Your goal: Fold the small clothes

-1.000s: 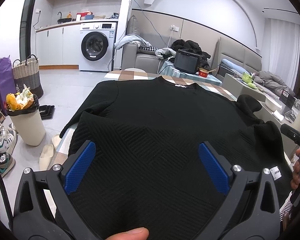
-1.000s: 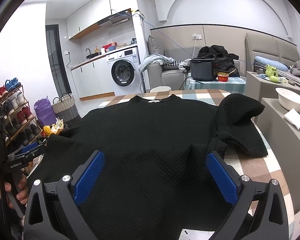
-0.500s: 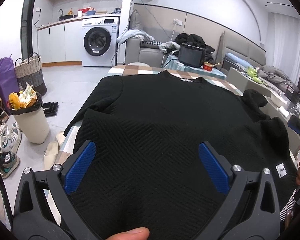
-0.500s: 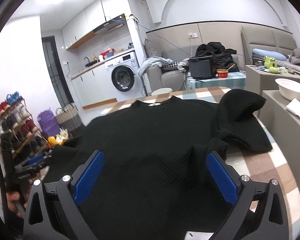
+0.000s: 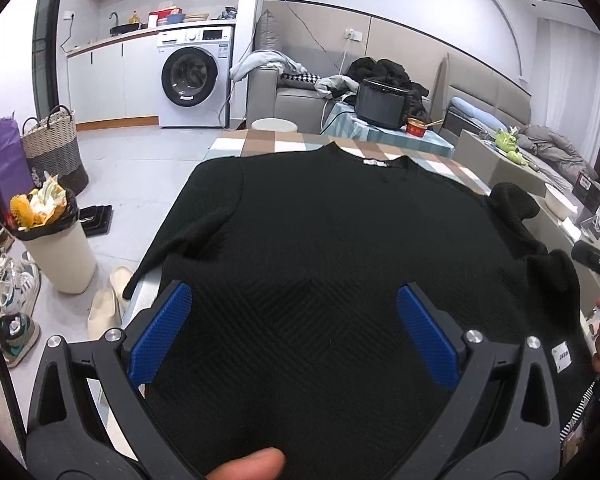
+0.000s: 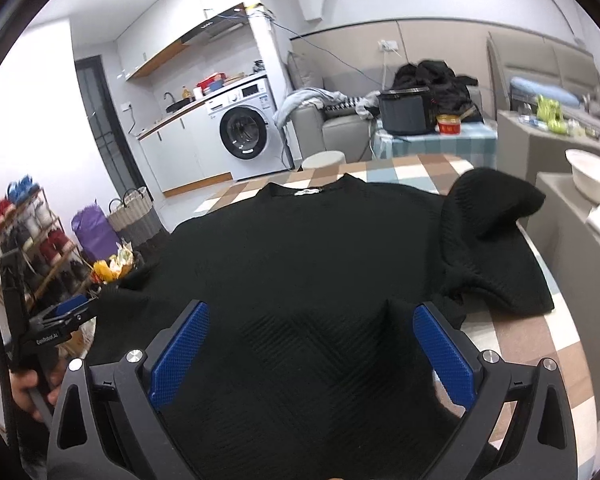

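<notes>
Both tongs have pushed forward over the black sweater [image 5: 340,240] in the last second, and its near hem now fills the gap between the blue pads. The left tongs [image 5: 294,328] gape wide; the right tongs [image 6: 310,346] too, gripping nothing. The sweater lies spread on the checked table [image 6: 532,336], right sleeve [image 6: 496,240] bunched up. A hem grab looks imminent.
</notes>
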A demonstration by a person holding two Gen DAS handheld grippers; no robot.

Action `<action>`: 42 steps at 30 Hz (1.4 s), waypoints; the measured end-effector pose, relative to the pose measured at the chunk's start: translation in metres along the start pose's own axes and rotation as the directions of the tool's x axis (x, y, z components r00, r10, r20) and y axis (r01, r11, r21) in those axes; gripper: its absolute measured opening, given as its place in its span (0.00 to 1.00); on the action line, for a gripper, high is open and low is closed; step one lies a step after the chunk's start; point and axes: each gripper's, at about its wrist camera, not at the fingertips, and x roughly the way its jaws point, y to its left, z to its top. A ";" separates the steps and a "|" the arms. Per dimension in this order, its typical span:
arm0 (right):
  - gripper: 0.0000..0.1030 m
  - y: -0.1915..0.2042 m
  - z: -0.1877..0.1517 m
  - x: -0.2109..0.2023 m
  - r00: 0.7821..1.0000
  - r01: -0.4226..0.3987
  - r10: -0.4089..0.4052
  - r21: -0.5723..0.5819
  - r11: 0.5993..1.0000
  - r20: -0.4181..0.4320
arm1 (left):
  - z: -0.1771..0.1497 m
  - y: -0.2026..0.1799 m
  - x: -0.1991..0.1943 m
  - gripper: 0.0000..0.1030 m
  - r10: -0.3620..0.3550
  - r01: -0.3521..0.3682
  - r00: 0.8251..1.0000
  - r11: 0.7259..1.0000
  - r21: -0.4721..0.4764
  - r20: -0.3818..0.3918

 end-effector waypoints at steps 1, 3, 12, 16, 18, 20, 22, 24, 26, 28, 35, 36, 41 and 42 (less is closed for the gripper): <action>1.00 -0.005 0.003 0.001 1.000 0.014 -0.014 0.018 1.000 -0.008 | 0.004 0.002 0.002 0.99 -0.009 0.009 1.000 1.000 -0.003 -0.003; 1.00 -0.018 0.007 0.002 0.999 0.044 -0.043 0.056 0.997 -0.019 | 0.011 0.005 0.008 0.98 -0.027 0.027 1.000 1.000 -0.007 -0.007; 0.87 -0.128 0.017 -0.002 0.966 0.258 -0.235 0.318 0.912 -0.108 | 0.043 0.004 0.034 0.94 -0.018 0.018 0.999 1.000 0.009 -0.038; 0.72 -0.181 0.010 0.008 0.949 0.313 -0.257 0.430 0.847 -0.185 | 0.052 -0.001 0.049 0.94 -0.011 0.011 0.998 1.000 0.006 -0.061; 0.71 -0.193 0.009 0.015 0.946 0.320 -0.256 0.439 0.840 -0.199 | 0.055 -0.005 0.056 0.94 -0.007 0.008 0.998 1.000 0.015 -0.070; 0.71 -0.200 0.009 0.024 0.941 0.330 -0.261 0.423 0.844 -0.213 | 0.057 -0.012 0.064 0.94 -0.006 0.008 0.997 1.000 0.025 -0.076; 0.63 -0.204 0.009 0.034 0.933 0.349 -0.273 0.403 0.846 -0.234 | 0.057 -0.019 0.073 0.94 -0.001 0.004 0.996 0.999 0.033 -0.087; 0.57 -0.206 0.010 0.046 0.922 0.372 -0.291 0.369 0.852 -0.257 | 0.057 -0.024 0.079 0.94 -0.002 0.006 0.996 0.999 0.036 -0.093; 0.53 -0.198 0.016 0.057 0.895 0.426 -0.357 0.271 0.863 -0.267 | 0.057 -0.028 0.085 0.94 -0.003 0.007 0.995 0.999 0.041 -0.097; 0.44 -0.188 0.017 0.069 0.867 0.469 -0.417 0.165 0.868 -0.273 | 0.057 -0.032 0.092 0.94 -0.005 0.010 0.995 0.999 0.044 -0.104; 0.12 -0.176 0.019 0.075 0.871 0.453 -0.423 0.074 0.888 -0.250 | 0.057 -0.040 0.112 0.94 -0.013 0.018 0.992 0.999 0.043 -0.124; 0.12 -0.179 0.021 0.071 0.872 0.457 -0.427 0.087 0.885 -0.239 | 0.058 -0.040 0.112 0.94 -0.013 0.018 0.993 0.999 0.043 -0.121; 0.12 -0.198 0.034 0.030 0.864 0.497 -0.463 0.192 0.846 -0.196 | 0.057 -0.031 0.118 0.94 -0.031 0.032 0.994 0.999 0.013 -0.109; 0.12 -0.201 0.037 0.023 0.862 0.503 -0.469 0.210 0.838 -0.193 | 0.055 -0.027 0.118 0.94 -0.036 0.037 0.993 0.999 0.004 -0.109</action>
